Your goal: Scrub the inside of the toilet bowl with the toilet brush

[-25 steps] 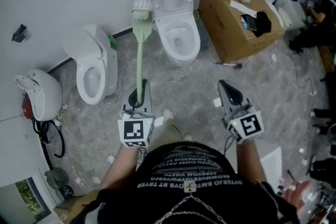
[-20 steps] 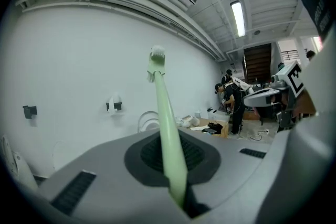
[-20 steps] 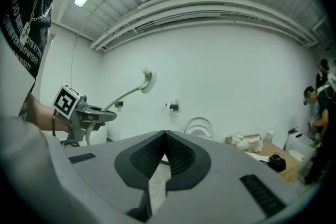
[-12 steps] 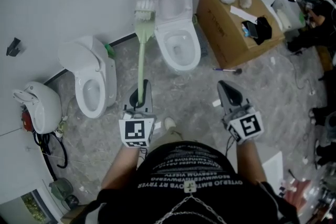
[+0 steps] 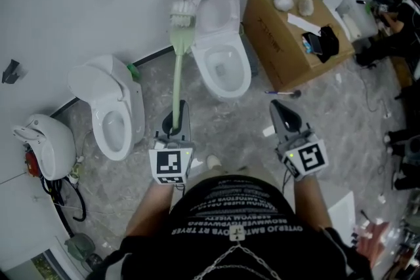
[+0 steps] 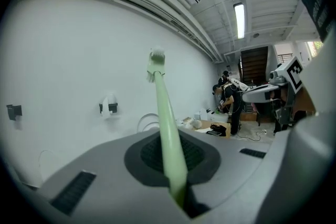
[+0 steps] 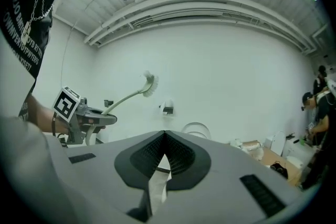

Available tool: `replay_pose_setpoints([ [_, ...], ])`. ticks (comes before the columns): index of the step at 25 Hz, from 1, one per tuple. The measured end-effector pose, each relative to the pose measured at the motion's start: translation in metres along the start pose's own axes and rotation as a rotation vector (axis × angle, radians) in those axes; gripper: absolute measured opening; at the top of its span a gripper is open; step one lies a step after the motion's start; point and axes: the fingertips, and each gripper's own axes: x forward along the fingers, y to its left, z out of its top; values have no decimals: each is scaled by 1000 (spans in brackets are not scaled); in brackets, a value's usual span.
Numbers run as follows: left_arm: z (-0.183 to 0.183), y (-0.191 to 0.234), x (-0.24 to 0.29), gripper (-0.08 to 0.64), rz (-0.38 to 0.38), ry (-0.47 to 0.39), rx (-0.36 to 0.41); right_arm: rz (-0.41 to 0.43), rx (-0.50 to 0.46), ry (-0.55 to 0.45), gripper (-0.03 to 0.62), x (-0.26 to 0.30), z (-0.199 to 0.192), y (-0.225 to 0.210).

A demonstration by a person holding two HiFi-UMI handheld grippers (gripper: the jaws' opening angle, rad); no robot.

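Lining the wall (image 5: 72,3) stand three toilets (image 5: 41,136), the rightmost bowl (image 5: 223,67) open. Left gripper (image 5: 176,112) fingers clench one green toilet brush (image 5: 177,69), bristles up outside that bowl; right gripper (image 5: 281,109) fingers are pressed together, empty, near one cardboard box (image 5: 279,36).

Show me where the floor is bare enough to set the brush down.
Barest: the grey marbled floor bordered by the white open toilet, the brown cardboard box and the right gripper. Crowded: right of the box, around a seated person; lower left, black cords.
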Motion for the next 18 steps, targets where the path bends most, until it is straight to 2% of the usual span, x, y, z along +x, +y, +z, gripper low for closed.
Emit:
replay_pose_setpoints([
  [8,6,-3,24,2,-34,-4,15,-20,25,12,-8,11,-2,-15],
  [18,7,-4,62,2,44,40,-16,66,32,-3,-8,53,-2,-61],
])
